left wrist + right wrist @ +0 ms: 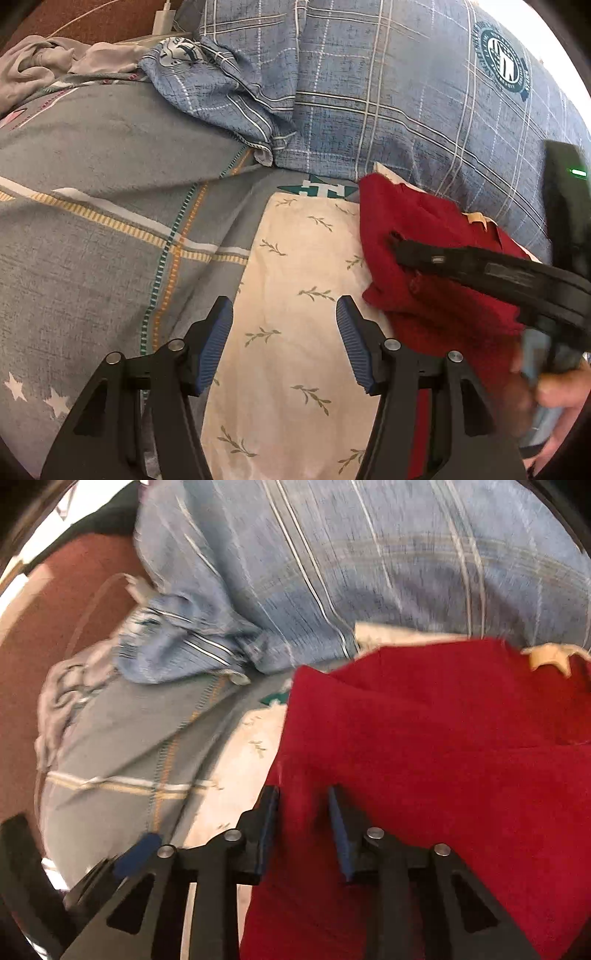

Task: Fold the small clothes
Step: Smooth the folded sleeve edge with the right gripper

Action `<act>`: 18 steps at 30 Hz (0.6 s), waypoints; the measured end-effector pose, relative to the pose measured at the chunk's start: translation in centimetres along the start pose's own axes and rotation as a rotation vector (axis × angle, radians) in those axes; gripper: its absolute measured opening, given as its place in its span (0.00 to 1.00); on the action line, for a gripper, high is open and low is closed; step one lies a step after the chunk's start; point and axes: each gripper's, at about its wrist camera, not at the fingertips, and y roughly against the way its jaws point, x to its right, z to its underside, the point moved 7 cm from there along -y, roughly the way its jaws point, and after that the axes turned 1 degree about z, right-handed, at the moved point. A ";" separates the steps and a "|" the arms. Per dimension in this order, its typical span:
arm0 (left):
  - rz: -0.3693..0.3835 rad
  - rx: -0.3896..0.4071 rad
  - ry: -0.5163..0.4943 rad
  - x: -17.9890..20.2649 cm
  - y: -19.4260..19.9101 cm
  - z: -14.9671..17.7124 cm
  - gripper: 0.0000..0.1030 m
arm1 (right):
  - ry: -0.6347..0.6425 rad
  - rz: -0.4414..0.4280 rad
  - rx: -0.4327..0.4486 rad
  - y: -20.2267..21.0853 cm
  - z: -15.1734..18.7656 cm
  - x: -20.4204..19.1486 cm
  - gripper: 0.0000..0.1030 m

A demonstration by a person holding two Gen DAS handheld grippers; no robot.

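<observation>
Slippage threatens if the right tool (303, 829), its jaws apart over the red garment's (443, 757) edge, closes on too little cloth, while the left tool (284, 343) hangs spread and empty above the cream leaf-print cloth (291, 295) on the bed (92, 184).

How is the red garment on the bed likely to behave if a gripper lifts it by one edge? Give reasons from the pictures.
The red garment would probably droop: it already lies in soft folds. It looks light, being thin cloth. Its matte weave suggests the right gripper would not slip.
</observation>
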 end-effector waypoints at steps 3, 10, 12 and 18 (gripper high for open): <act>0.013 0.007 -0.017 0.6 0.1 0.0 0.59 | 0.030 0.034 0.062 4.9 0.7 1.8 0.54; 0.044 0.004 -0.078 3.0 0.5 1.0 0.65 | -0.122 0.481 0.188 16.8 1.9 17.1 0.54; 0.047 -0.012 -0.095 3.8 0.4 1.5 0.65 | -0.161 0.586 0.115 17.6 3.3 22.3 0.41; 0.080 -0.056 -0.125 5.8 2.1 3.2 0.65 | -0.236 0.515 0.173 23.0 6.4 24.2 0.47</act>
